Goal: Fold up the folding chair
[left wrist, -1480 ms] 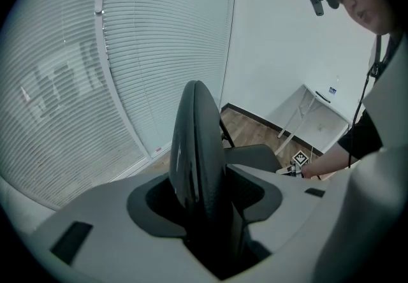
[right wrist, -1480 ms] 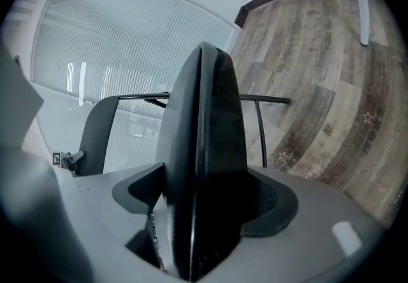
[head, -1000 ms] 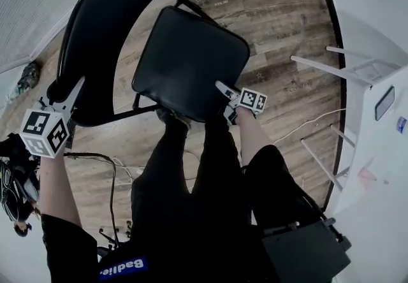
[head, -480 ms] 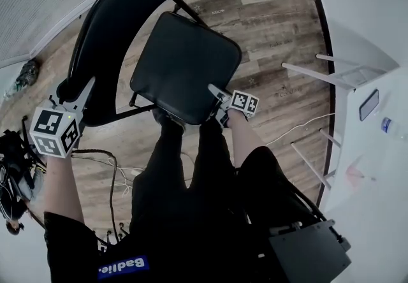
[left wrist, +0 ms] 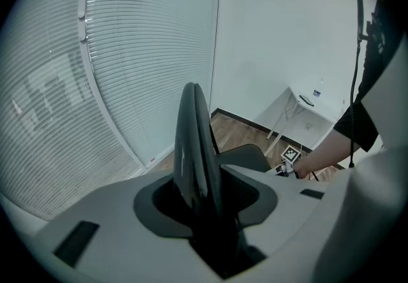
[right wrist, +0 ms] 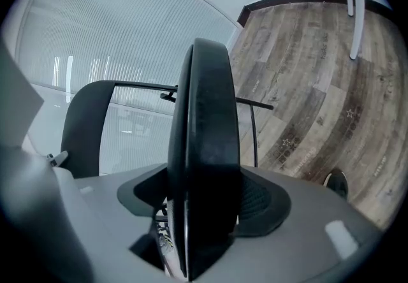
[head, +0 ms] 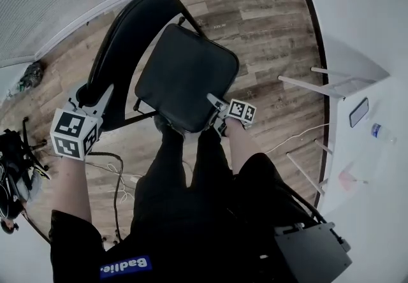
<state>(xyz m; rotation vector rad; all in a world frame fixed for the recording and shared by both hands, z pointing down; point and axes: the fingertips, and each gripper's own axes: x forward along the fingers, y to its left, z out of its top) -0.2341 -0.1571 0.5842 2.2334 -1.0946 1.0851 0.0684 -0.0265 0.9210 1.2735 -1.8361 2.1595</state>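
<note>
A black folding chair stands on the wood floor in front of my legs, its seat [head: 185, 78] tipped up toward the curved backrest [head: 121, 52]. My left gripper [head: 95, 94] grips the backrest's top edge, which runs as a thin black blade [left wrist: 194, 141] between its closing jaws. The right gripper [head: 213, 106] holds the seat's near edge. In the right gripper view the padded seat [right wrist: 207, 148] fills the gap between the closing jaws, with the backrest [right wrist: 83, 129] beyond at the left. The right gripper's marker cube [left wrist: 291, 154] shows in the left gripper view.
My legs [head: 191, 173] stand just behind the chair. A white table [head: 382, 71] with thin legs stands at the right, a phone [head: 357, 111] and a bottle [head: 381, 132] on it. Cables [head: 108, 160] and dark gear [head: 13, 173] lie at the left. Window blinds [head: 38, 1] line the far left.
Both grippers have risen with the chair. The seat has swung up closer to the backrest and looks narrower from above.
</note>
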